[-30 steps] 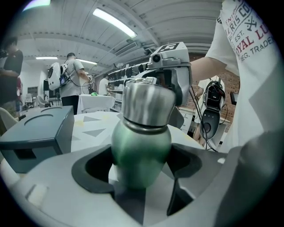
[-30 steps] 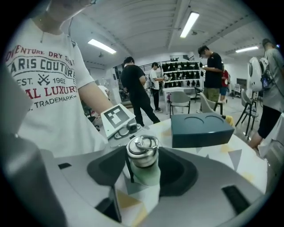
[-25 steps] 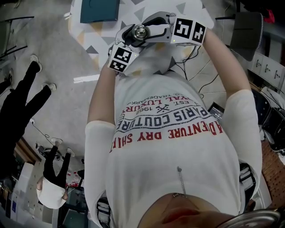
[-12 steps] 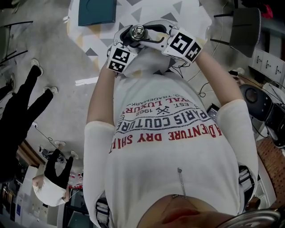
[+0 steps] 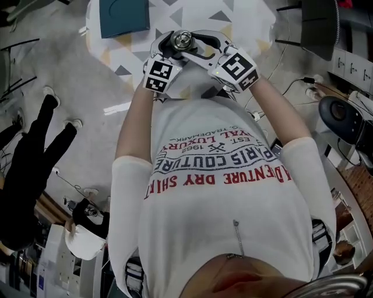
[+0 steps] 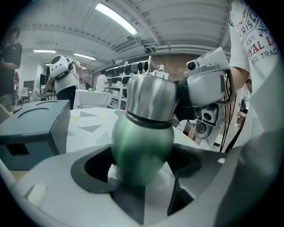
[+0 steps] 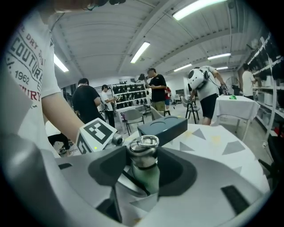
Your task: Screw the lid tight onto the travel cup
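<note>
In the head view the left gripper (image 5: 169,51) and the right gripper (image 5: 201,46) meet above the near edge of the table (image 5: 250,17), with the steel lid (image 5: 183,40) showing between them. Over the last second the right gripper's marker cube (image 5: 236,68) has swung down and in toward the torso while the lid has kept its place; that reads as a turn being put on the lid, so tightening looks under way rather than done. The teal box (image 5: 123,16) sits well apart on the far side, and a bystander (image 5: 29,169) stands well off on the floor to the left; the tight side is the person's own body, close behind the right forearm, so little swing seems left that way. In the left gripper view its tongs pinch the green body of the travel cup (image 6: 141,146) low down and hold it upright in the air; the lid sits on top with a dark seam at the join, the right gripper clamps it from the right, and the box lies clear at the left. In the right gripper view the tongs press on the lid's two sides, its top ring is free, and open tabletop lies beyond; whether the thread is fully home cannot be told.
</note>
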Demonstrator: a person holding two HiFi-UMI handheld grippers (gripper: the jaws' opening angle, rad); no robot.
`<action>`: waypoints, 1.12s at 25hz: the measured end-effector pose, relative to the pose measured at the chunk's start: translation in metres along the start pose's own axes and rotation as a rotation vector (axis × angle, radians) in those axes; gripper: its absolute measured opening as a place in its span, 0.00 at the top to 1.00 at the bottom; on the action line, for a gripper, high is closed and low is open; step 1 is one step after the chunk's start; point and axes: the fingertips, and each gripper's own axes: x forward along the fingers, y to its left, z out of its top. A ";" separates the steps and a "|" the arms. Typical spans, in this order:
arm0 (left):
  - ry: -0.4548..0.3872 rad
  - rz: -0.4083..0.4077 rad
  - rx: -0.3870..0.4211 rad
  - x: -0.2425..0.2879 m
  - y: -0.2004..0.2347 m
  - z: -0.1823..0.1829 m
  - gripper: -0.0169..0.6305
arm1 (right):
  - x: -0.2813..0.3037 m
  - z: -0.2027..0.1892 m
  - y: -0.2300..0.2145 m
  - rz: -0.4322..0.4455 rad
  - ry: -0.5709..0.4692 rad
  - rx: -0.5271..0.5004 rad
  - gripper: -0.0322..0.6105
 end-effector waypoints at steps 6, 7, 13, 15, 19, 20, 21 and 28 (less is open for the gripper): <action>-0.022 -0.031 -0.035 0.001 -0.001 0.006 0.38 | -0.006 0.004 0.005 0.054 0.006 -0.025 0.52; -0.018 -0.037 -0.037 0.001 -0.001 0.005 0.38 | -0.008 0.006 0.002 0.035 -0.003 -0.015 0.52; 0.023 -0.038 0.041 -0.009 0.001 0.004 0.33 | -0.027 0.020 -0.019 -0.098 -0.029 0.091 0.53; -0.001 -0.040 0.049 -0.018 0.002 0.013 0.33 | -0.035 0.027 -0.022 -0.145 -0.044 0.113 0.61; -0.072 -0.059 0.063 -0.045 -0.003 0.039 0.33 | -0.049 0.044 -0.022 -0.242 -0.088 0.124 0.84; -0.087 -0.068 0.074 -0.052 -0.006 0.046 0.33 | -0.052 0.048 -0.022 -0.266 -0.098 0.130 0.86; -0.103 -0.078 0.085 -0.059 -0.010 0.053 0.33 | -0.055 0.051 -0.022 -0.290 -0.110 0.139 0.89; -0.250 -0.043 0.202 -0.110 -0.014 0.119 0.40 | -0.077 0.077 -0.026 -0.456 -0.194 0.112 0.93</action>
